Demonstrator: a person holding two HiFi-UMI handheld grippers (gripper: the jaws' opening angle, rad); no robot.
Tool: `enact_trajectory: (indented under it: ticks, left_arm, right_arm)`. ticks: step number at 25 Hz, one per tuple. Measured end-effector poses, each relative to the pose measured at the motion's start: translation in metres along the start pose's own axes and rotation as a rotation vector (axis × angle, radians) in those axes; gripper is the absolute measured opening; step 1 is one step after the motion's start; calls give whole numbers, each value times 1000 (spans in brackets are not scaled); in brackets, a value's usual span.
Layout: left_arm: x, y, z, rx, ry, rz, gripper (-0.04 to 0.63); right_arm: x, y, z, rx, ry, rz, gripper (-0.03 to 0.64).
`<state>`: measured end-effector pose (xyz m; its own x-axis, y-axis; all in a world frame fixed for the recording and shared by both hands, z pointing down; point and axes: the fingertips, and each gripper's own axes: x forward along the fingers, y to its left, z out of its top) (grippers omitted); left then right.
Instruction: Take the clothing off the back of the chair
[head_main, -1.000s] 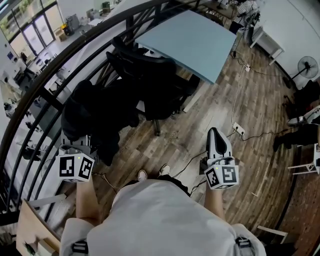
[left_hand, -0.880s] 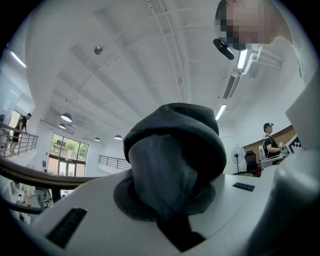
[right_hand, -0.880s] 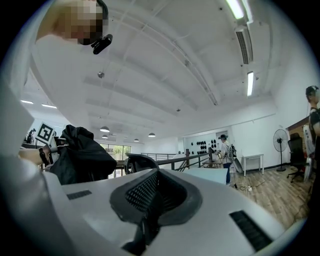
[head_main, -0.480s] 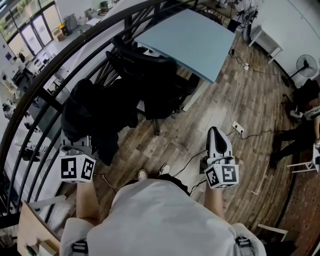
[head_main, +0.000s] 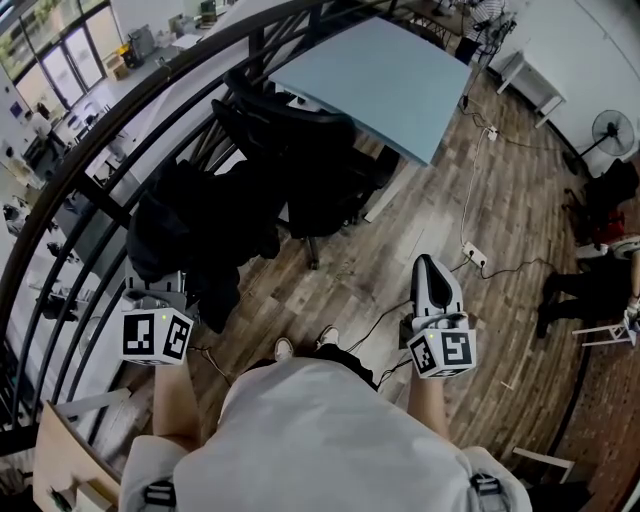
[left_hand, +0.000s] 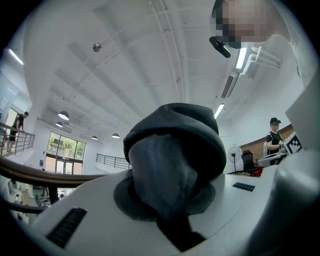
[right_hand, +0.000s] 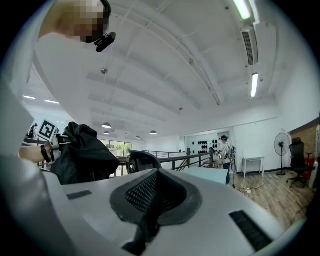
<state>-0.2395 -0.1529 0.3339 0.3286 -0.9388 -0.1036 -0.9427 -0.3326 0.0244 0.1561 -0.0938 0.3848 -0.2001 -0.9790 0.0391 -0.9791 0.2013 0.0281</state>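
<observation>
We hold the jacket (head_main: 185, 225) in our left gripper (head_main: 158, 290), beside the chair (head_main: 310, 160).
The left gripper's jaws are pinched narrow on a fold of the black jacket, which hangs bunched at our ten o'clock, at the chair's nine o'clock; we cannot tell whether the two touch. Our right gripper (head_main: 428, 268), at two o'clock, has its jaws together with nothing between them. The table (head_main: 385, 75) stands beyond the chair at one o'clock.

wood plank floor (head_main: 420, 230), pale blue table (head_main: 385, 85), dark curved railing (head_main: 90, 190), perhaps a fan (head_main: 614, 133) by the white wall (head_main: 590, 45).
</observation>
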Motion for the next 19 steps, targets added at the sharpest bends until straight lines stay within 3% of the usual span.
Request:
enact_trajectory:
  ticks: [19]
  left_arm:
    - [0, -7, -11, -15, 39, -23, 78]
  right_arm:
    - [-5, -3, -10, -4, 22, -9, 20]
